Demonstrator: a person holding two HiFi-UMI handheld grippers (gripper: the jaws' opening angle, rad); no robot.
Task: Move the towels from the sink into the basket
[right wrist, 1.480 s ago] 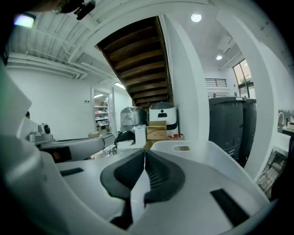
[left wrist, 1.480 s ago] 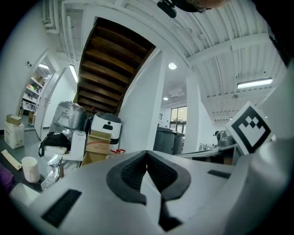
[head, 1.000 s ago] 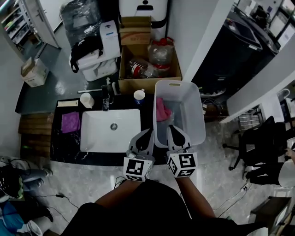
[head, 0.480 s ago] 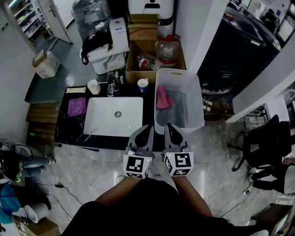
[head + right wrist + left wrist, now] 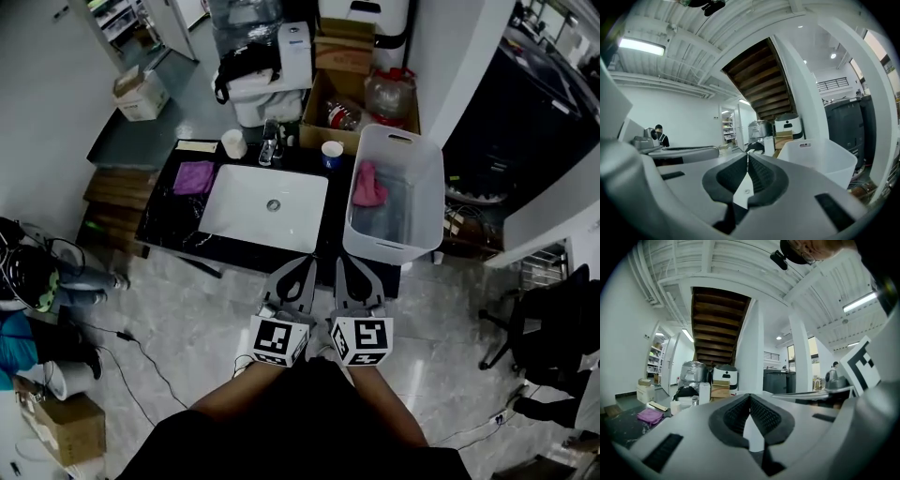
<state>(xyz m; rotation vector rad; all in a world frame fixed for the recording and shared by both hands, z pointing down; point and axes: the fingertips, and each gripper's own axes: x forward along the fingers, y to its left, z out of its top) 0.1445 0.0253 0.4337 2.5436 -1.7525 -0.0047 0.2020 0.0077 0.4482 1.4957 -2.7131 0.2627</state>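
**Status — Transfer Likely Complete**

The sink (image 5: 242, 202) is bare, and one pink towel (image 5: 367, 185) lies in the basket (image 5: 427, 187). A purple cloth (image 5: 194, 176) (on the counter (image 5: 169, 214), left of the sink) lies outside. The left gripper (image 5: 301, 264) and right gripper (image 5: 347, 264) — both clenched, empty — hang short of the counter.

The left hand-held gripper (image 5: 302, 267) and right hand-held gripper (image 5: 348, 265) have drawn back from the counter (image 5: 335, 211), over the floor (image 5: 187, 319).
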